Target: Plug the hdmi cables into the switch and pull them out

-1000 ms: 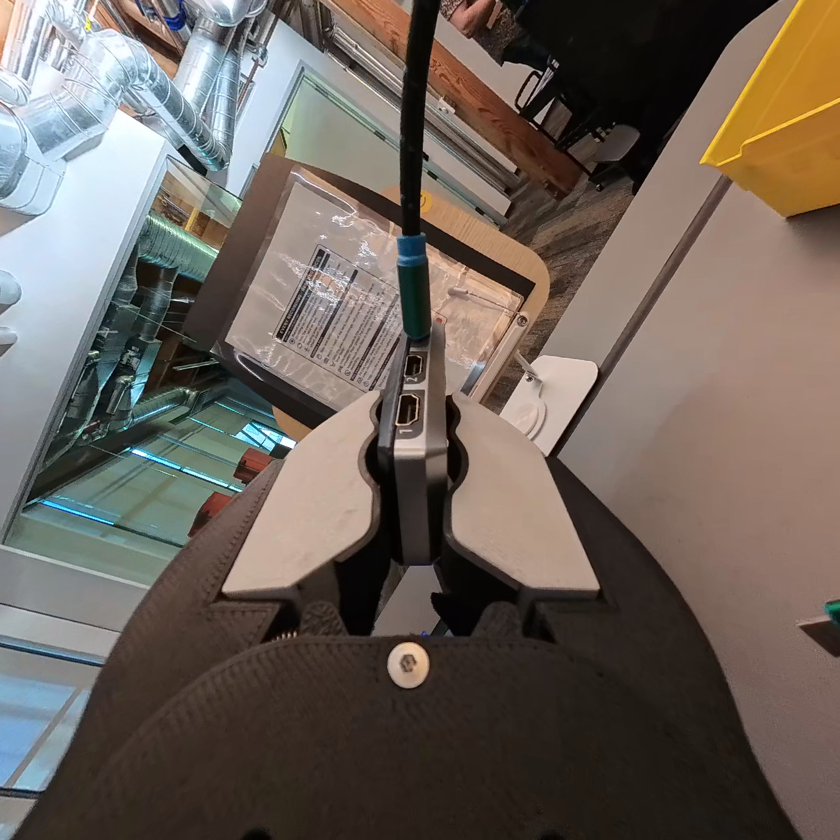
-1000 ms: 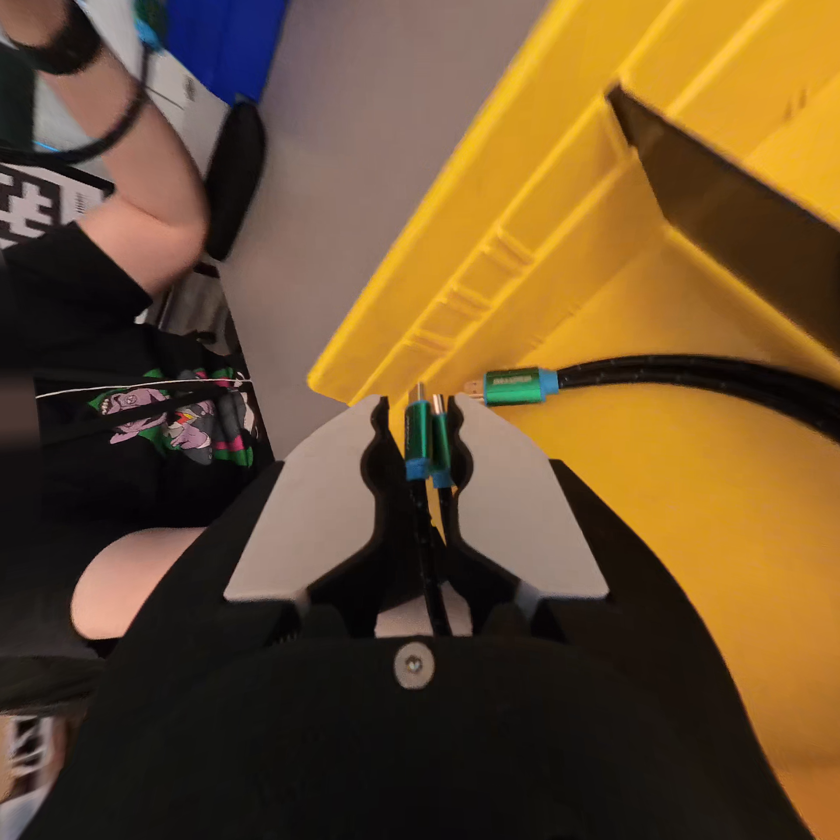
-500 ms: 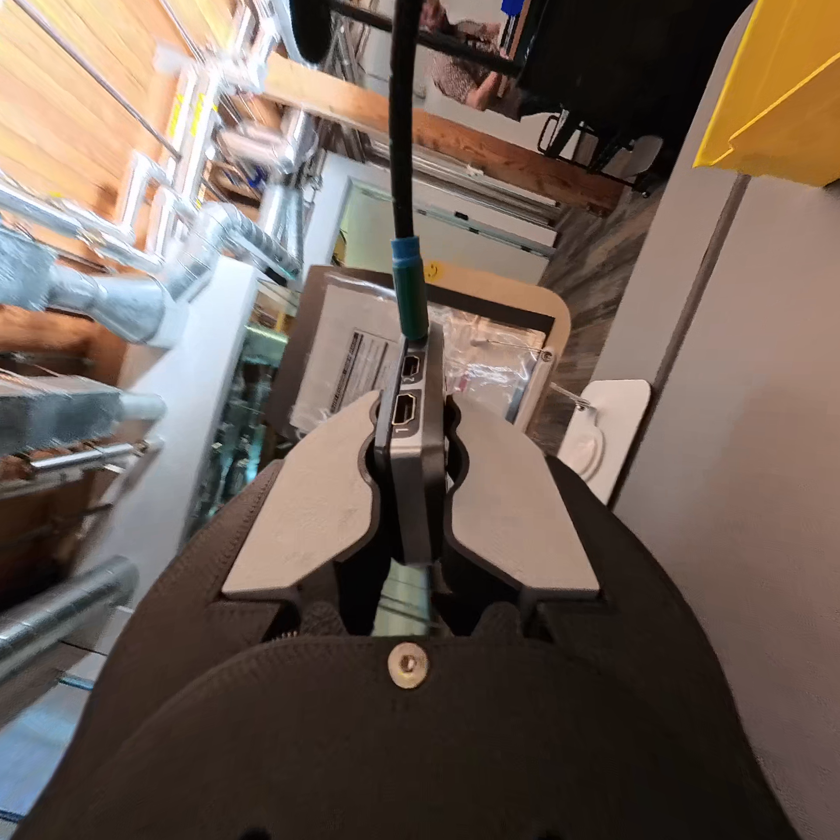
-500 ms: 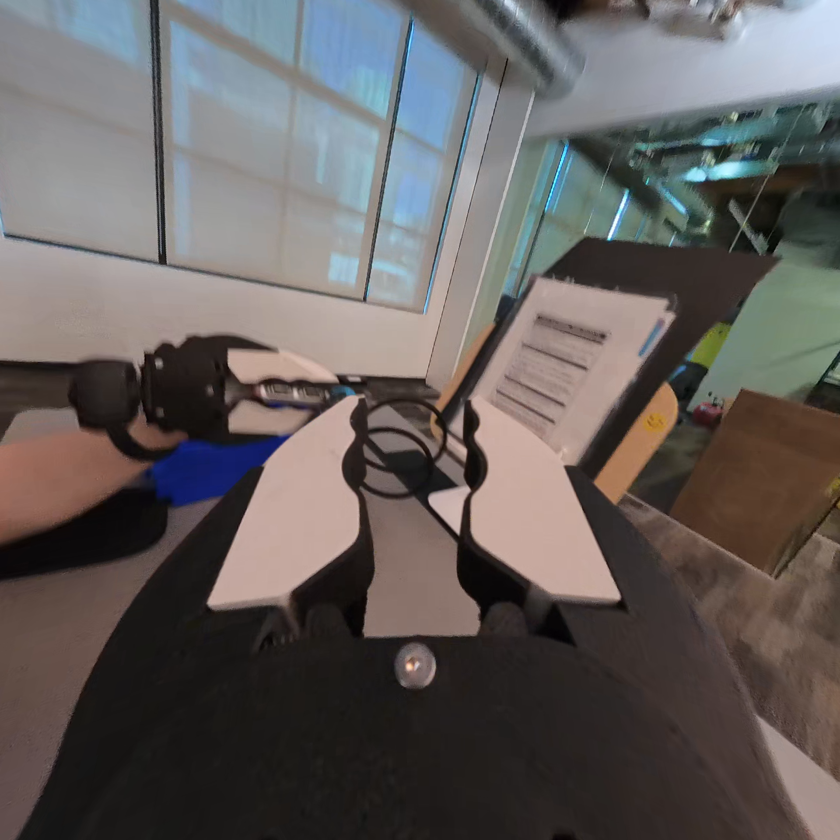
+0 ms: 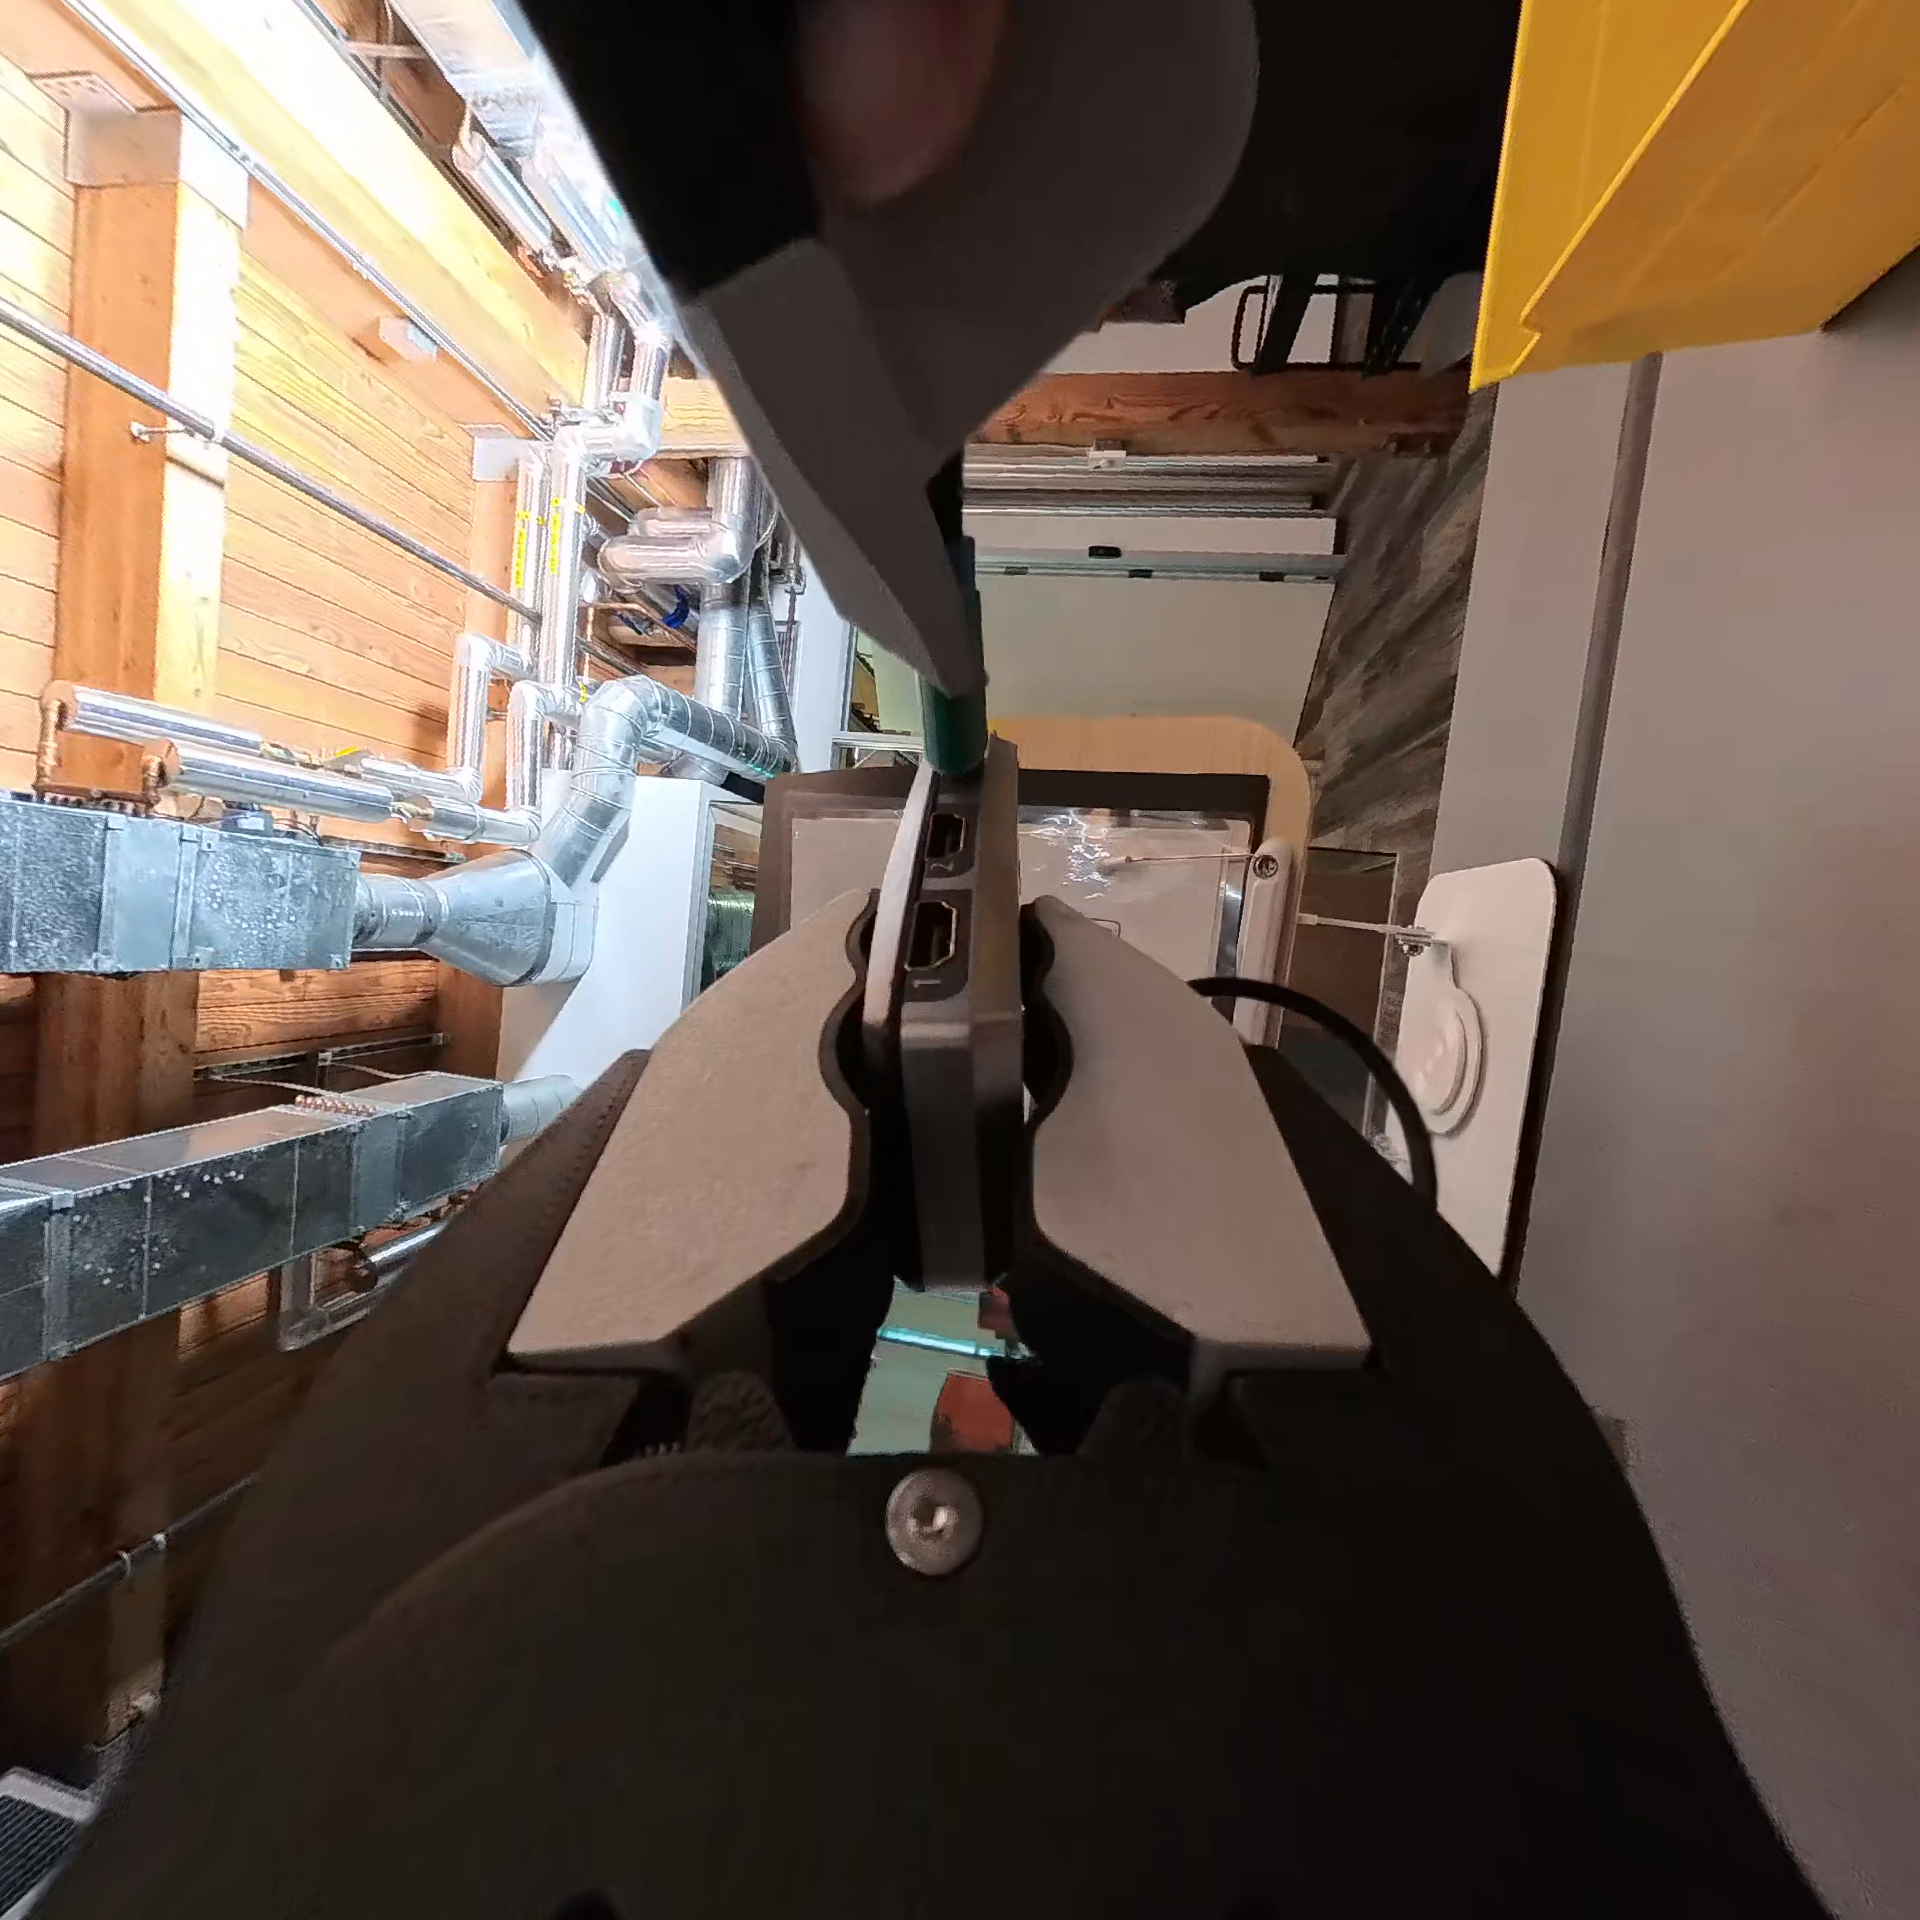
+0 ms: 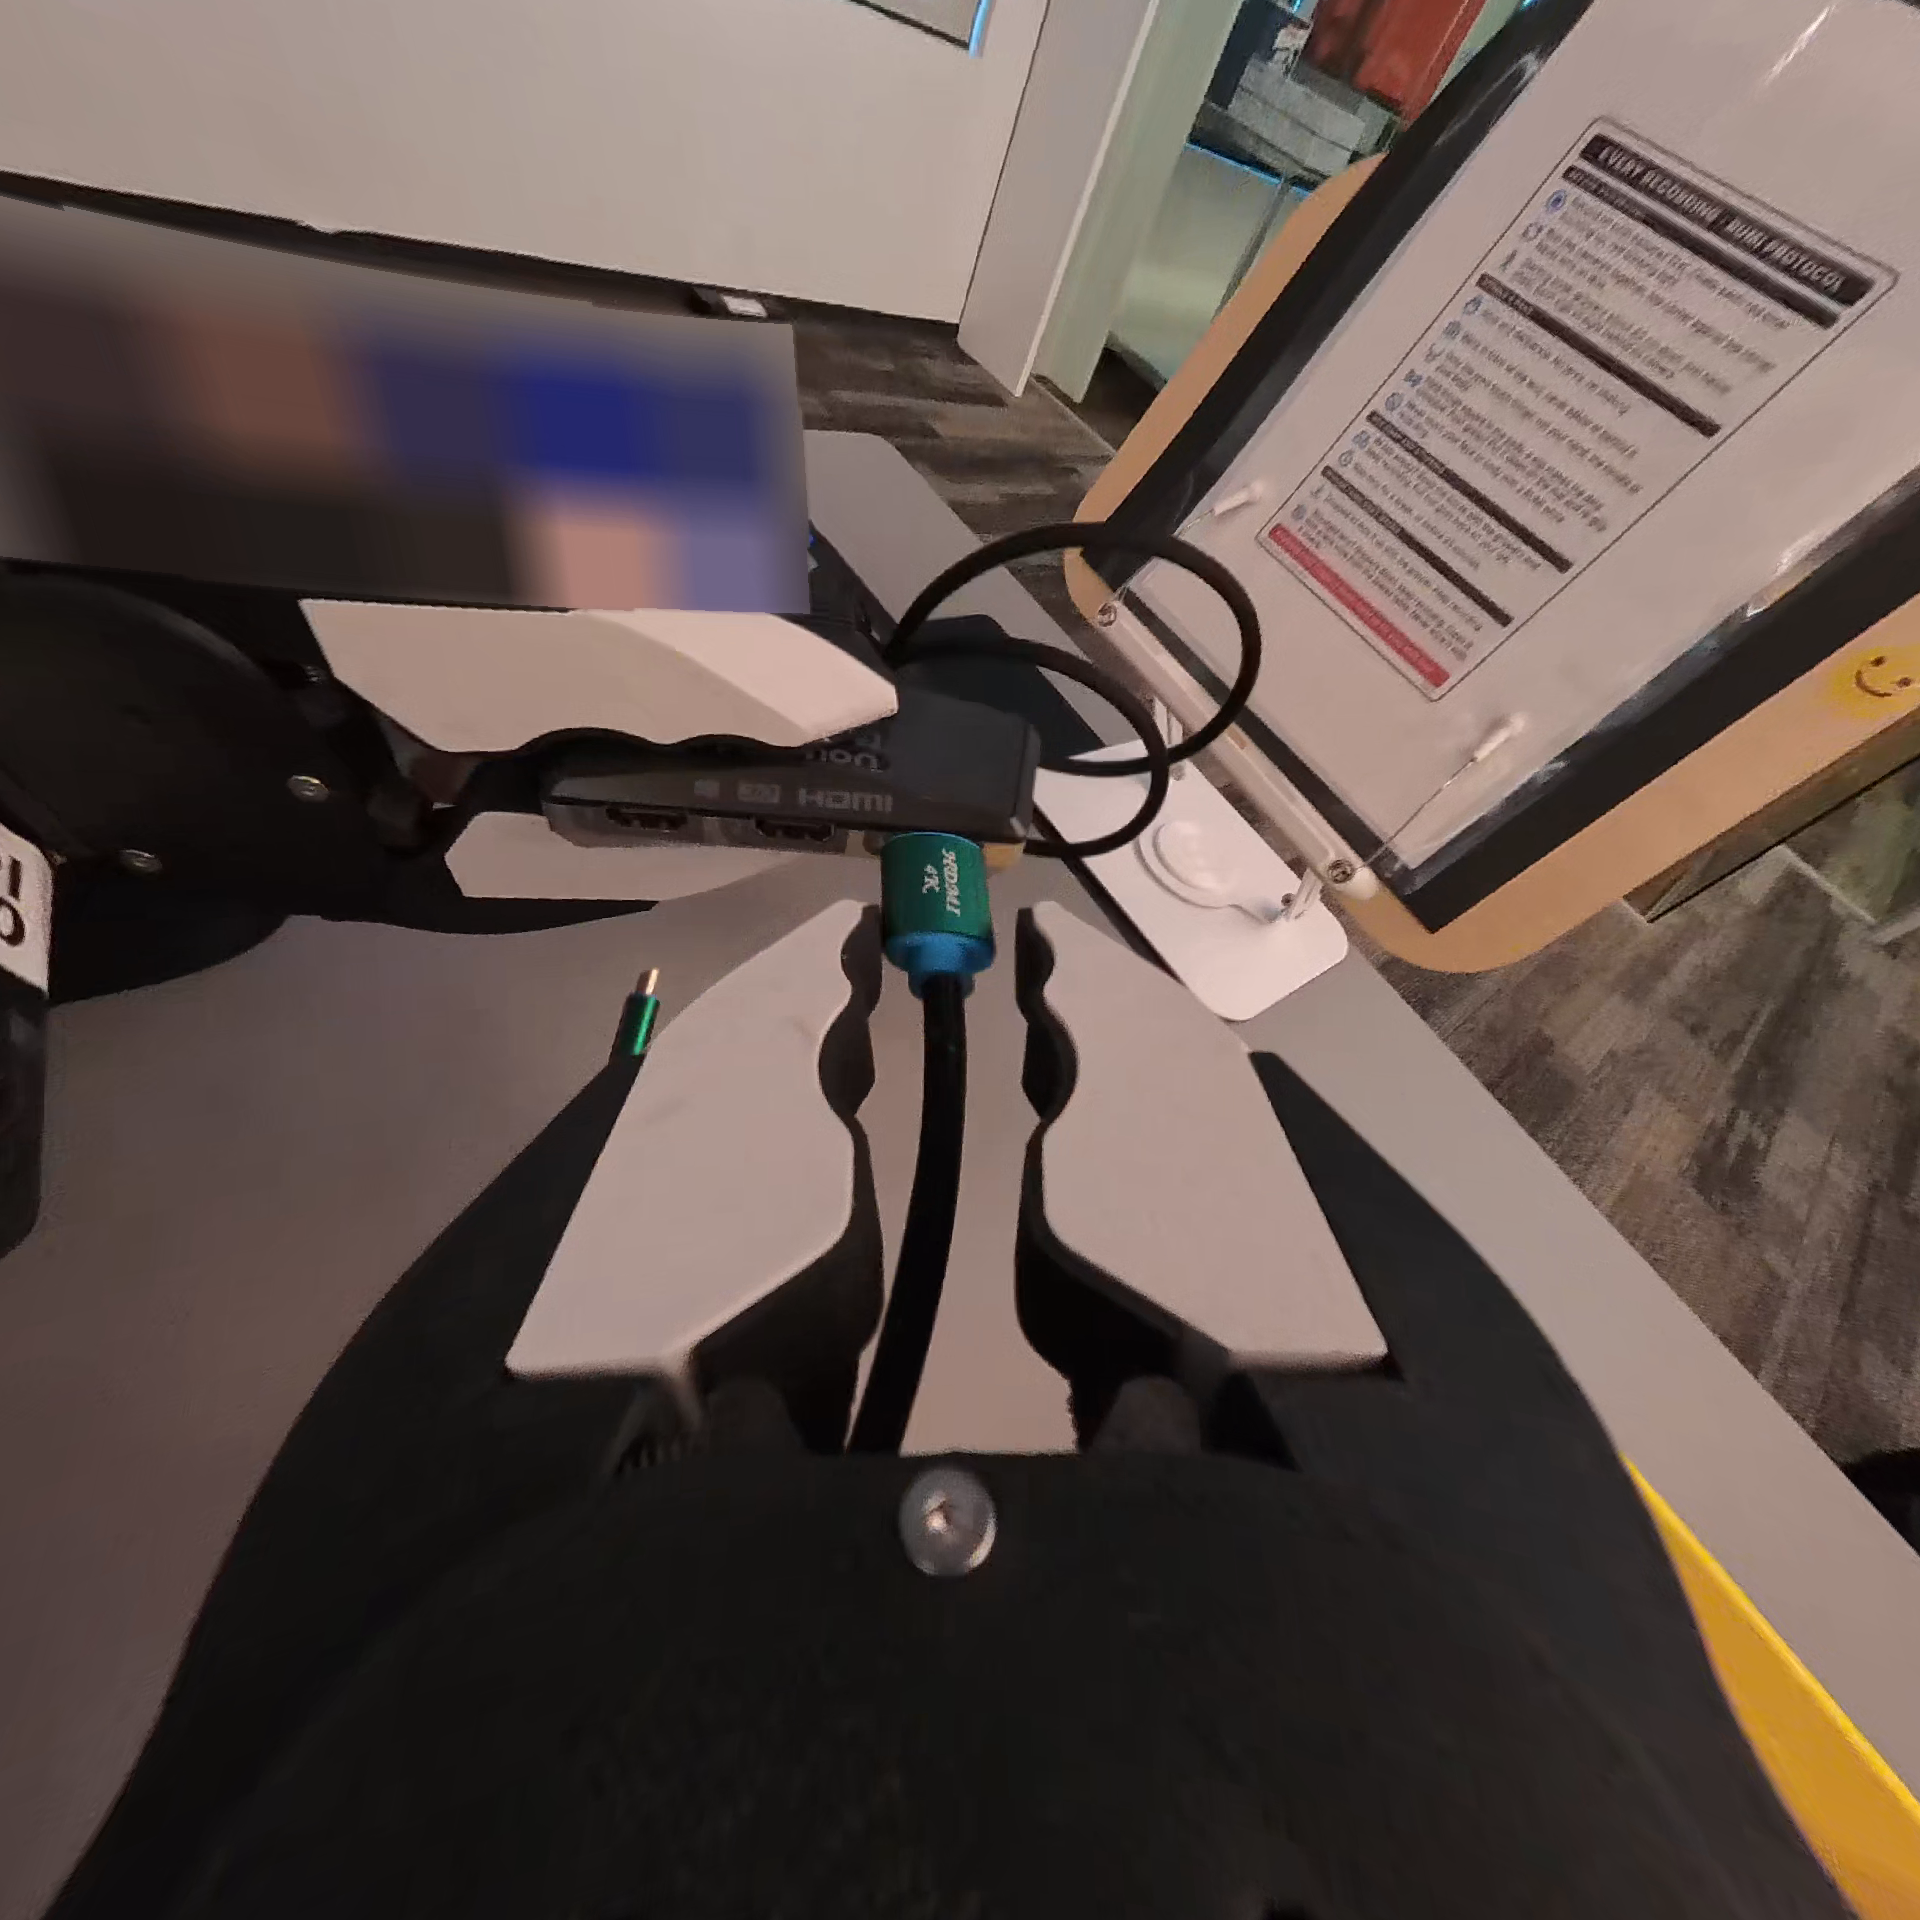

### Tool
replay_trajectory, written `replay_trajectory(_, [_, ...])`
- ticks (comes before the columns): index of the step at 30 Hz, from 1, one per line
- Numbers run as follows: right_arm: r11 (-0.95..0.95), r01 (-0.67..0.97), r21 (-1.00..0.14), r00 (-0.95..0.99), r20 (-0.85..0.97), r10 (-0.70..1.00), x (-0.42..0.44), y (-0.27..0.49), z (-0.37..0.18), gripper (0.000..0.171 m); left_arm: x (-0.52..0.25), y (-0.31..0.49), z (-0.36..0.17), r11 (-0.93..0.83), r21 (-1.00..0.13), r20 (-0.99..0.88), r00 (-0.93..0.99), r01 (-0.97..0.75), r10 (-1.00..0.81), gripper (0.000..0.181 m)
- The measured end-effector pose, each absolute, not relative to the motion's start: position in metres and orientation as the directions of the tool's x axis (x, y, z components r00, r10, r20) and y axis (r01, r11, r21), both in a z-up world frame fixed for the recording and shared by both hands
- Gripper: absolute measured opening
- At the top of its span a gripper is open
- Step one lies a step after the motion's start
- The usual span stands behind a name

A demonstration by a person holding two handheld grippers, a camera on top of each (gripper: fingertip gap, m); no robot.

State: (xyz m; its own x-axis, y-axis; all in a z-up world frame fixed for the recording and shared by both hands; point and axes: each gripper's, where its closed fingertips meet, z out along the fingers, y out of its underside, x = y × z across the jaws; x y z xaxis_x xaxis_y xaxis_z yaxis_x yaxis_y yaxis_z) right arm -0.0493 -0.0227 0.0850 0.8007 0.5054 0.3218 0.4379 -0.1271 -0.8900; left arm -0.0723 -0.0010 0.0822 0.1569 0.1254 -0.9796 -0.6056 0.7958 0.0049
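Green-shelled HDMI plug sits seated in the dark switch, which the left gripper pinches steady above the desk while the right gripper, spread, straddles its cable.

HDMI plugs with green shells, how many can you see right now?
2: one green plug seated in the switch, between the right hand-held gripper's open fingers; another beside its left finger. Others may be hidden.
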Motion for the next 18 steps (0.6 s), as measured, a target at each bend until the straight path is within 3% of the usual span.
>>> replay_trajectory(9, [-0.054, 0.374, -0.926, 0.775, 0.28, 0.566, -0.057, -0.023, 0.091, 0.022, -0.073, -0.005, 0.087, 0.813, -0.06, -0.98, 0.188, -0.579, 0.062, 0.022])
replay_trajectory(14, [-0.073, 0.444, -0.893, 0.756, 0.33, 0.566, -0.055, -0.022, 0.083, 0.022, -0.072, -0.002, 0.082, 0.825, -0.026, -0.984, 0.16, -0.564, 0.078, 0.023])
replay_trajectory(18, [-0.103, 0.341, -0.935, 0.817, 0.24, 0.524, -0.051, -0.016, 0.087, 0.022, -0.071, 0.004, 0.083, 0.78, -0.13, -0.976, 0.216, -0.613, 0.008, 0.023])
